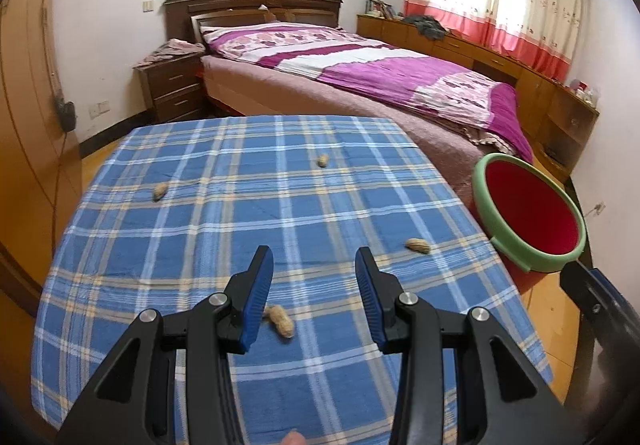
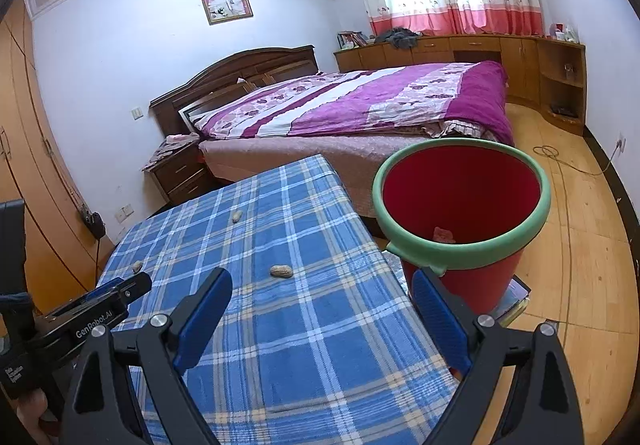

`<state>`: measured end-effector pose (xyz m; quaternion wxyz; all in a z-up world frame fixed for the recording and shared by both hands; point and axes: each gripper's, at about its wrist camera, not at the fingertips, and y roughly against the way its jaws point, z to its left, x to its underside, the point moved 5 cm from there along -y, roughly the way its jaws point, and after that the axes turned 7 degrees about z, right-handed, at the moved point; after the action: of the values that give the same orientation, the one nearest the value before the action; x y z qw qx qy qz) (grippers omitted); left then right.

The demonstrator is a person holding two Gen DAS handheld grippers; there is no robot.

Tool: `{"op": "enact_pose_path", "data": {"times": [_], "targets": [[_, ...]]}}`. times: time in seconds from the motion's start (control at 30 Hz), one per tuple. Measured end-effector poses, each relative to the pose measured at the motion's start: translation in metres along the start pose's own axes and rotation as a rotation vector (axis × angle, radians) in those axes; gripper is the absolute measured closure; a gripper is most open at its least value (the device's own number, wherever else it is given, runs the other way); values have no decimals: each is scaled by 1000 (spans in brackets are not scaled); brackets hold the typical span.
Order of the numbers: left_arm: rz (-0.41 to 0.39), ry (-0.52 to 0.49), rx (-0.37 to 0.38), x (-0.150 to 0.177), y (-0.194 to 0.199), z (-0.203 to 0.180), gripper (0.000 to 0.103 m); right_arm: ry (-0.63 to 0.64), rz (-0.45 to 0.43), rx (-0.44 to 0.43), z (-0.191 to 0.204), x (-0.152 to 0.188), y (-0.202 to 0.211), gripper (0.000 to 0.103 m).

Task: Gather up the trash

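Black-framed left gripper (image 1: 314,269), blue ribbed pads (image 1: 256,301), silver screws (image 1: 219,299).

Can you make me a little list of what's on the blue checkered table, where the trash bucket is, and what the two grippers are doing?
table: blue plaid cloth
trash on table: four peanut shells; the nearest one lies between the left gripper's fingers
bucket: red with green rim, beside the table's right edge, one scrap inside
left gripper: open, over the nearest shell
right gripper: open, empty

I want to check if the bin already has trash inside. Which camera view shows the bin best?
The right wrist view: it looks down into the bin, showing the whole green rim, red wall, and a small piece at the bottom. The left wrist view shows the bin only at the right edge, tilted, its bottom hidden.
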<state>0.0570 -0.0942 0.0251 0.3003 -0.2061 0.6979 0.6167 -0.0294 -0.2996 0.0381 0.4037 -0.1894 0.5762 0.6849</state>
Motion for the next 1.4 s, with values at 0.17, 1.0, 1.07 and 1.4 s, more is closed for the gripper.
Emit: {"op": "enact_pose_path", "data": {"times": [0.17,1.0,1.07,1.4], "targets": [[-13,9,-17,5,3,6,60,0,14,-8,3,3,-4,10],[-25,34,-29,8,6,17,60,8,27,-12,9,9,-5,10],[-24,34,-30,9,6,17,60,9,27,-12,9,9,-4,10],[-23,35,-31,9,6,17,60,8,27,-12,9,9,-5,10]]}}
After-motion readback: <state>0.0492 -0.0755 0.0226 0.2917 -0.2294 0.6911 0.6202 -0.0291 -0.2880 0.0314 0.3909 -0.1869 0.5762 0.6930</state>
